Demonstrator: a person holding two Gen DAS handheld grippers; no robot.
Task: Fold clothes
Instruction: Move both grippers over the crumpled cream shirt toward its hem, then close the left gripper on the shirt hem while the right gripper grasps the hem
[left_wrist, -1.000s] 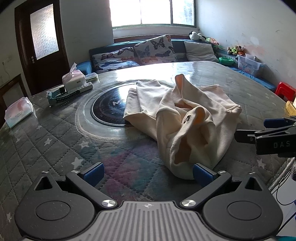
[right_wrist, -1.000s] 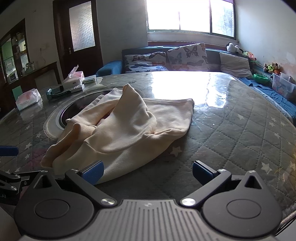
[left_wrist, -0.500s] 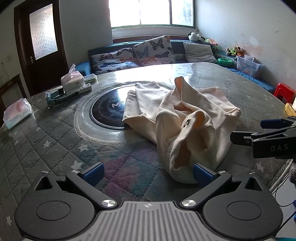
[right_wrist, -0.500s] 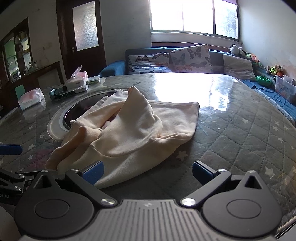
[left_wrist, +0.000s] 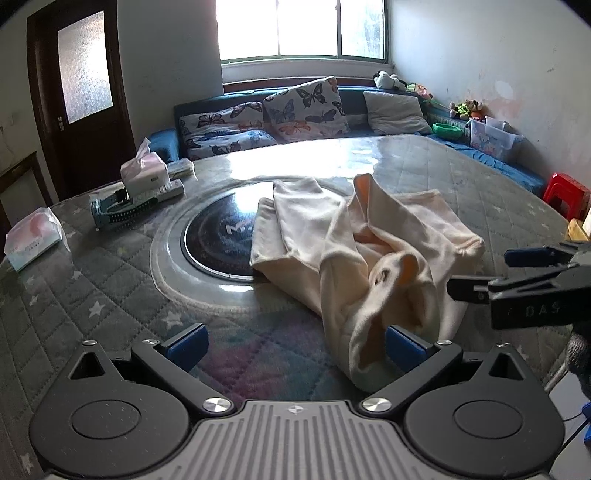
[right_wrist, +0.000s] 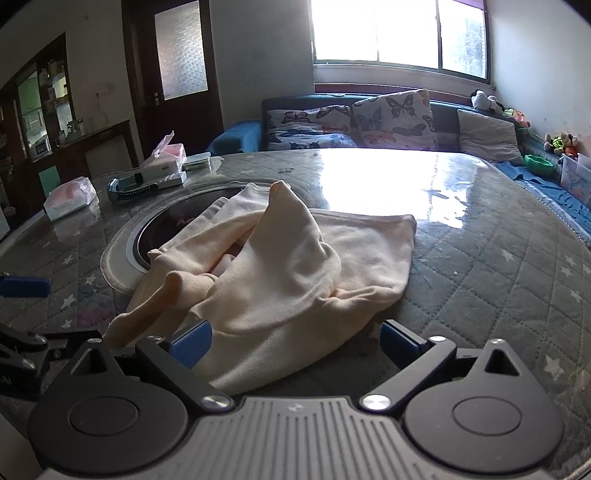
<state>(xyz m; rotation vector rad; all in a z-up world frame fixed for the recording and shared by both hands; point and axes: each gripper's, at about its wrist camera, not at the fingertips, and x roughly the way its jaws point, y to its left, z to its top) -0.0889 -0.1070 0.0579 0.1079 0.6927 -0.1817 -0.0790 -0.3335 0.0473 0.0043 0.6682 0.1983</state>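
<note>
A cream garment (left_wrist: 354, 258) lies crumpled on the round quilted table (left_wrist: 92, 295), partly over the dark glass disc (left_wrist: 218, 236) at its centre. My left gripper (left_wrist: 295, 345) is open near the front edge, its right fingertip close to the garment's near hem. From the right edge of the left wrist view the right gripper (left_wrist: 480, 271) reaches in beside the cloth. In the right wrist view the garment (right_wrist: 295, 266) fills the middle, and my right gripper (right_wrist: 295, 341) stands open with the near hem between its blue pads. The left gripper's pad (right_wrist: 26, 287) shows at the left edge.
A tissue box (left_wrist: 144, 173), a teal comb-like object (left_wrist: 122, 212) and a wrapped tissue pack (left_wrist: 31, 238) sit at the table's left rear. A sofa with butterfly cushions (left_wrist: 306, 107) runs behind. A red stool (left_wrist: 565, 194) stands at the right.
Both grippers have moved forward toward the garment. The right gripper's pads now flank the near hem. The cloth itself has not moved.
</note>
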